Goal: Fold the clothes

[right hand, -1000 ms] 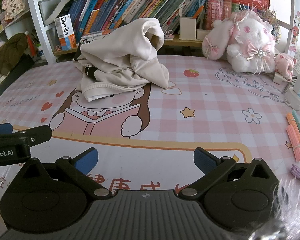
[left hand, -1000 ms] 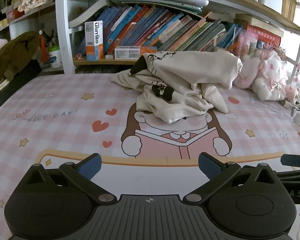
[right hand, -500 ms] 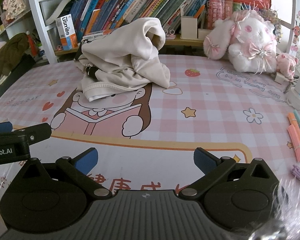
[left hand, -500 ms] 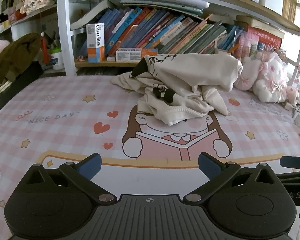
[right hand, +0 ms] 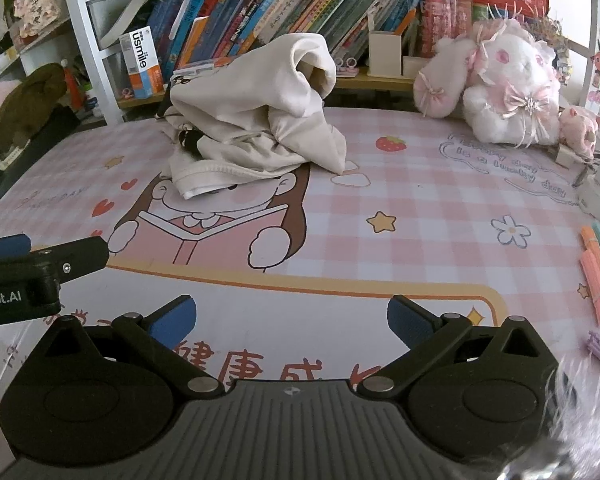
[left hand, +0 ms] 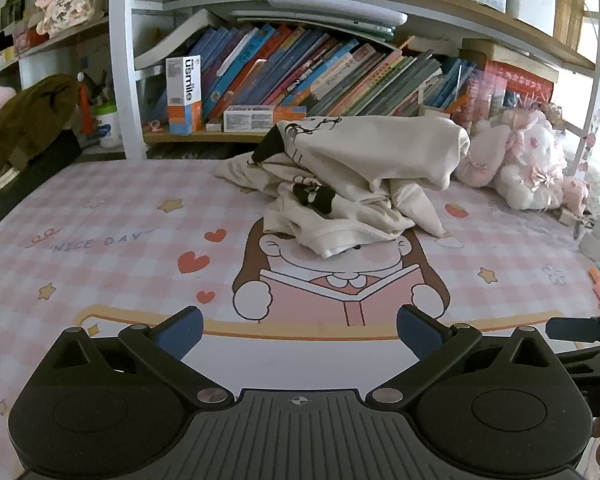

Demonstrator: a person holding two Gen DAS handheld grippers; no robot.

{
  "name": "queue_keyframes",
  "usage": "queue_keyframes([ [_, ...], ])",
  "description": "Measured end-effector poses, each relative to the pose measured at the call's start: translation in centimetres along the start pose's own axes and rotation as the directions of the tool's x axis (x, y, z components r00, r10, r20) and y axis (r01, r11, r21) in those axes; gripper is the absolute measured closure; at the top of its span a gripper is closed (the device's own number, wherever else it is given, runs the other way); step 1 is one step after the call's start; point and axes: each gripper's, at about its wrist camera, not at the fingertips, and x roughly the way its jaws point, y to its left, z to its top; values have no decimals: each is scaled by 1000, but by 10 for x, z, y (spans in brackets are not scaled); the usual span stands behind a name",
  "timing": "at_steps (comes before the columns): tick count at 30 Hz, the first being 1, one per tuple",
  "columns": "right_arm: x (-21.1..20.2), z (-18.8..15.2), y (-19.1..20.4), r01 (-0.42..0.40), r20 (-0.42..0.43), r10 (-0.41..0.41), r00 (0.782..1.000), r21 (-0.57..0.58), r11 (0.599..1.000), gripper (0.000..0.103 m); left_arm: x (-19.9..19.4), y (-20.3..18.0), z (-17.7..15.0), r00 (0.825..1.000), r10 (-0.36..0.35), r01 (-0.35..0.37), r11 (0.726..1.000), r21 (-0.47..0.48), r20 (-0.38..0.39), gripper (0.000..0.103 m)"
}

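A cream garment with black print point(left hand: 352, 184) lies crumpled in a heap on the far middle of the pink checked mat point(left hand: 112, 236); it also shows in the right wrist view point(right hand: 256, 128). My left gripper point(left hand: 300, 332) is open and empty, low over the mat's near edge, well short of the heap. My right gripper point(right hand: 292, 320) is open and empty, beside it to the right. The left gripper's finger point(right hand: 44, 264) shows at the right view's left edge.
A shelf of books point(left hand: 320, 76) runs behind the mat. Pink plush toys point(right hand: 508, 84) sit at the back right. Coloured sticks point(right hand: 596, 276) lie at the right edge. A brown bag point(left hand: 24, 120) sits at the far left.
Both grippers have crept a little toward the garment heap; it appears slightly lower and nearer in both views. Jaws stay open.
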Motion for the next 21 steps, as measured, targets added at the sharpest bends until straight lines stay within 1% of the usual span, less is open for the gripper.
queue_keyframes([
  [9,1,1,-9,-11,3,11,1000,15,1000,0,0,-6,0,1000,28,-28,1000,2,4,0],
  [14,1,0,-13,-20,2,20,1000,20,1000,0,1,-6,-2,1000,22,-22,1000,-1,-7,0],
  [18,2,-2,-16,-27,-4,27,1000,29,999,0,1,-8,-4,1000,24,-24,999,21,-11,0],
  [21,4,-2,-18,-30,-7,30,1000,40,999,0,0,-10,-4,999,39,-39,998,38,-5,0],
])
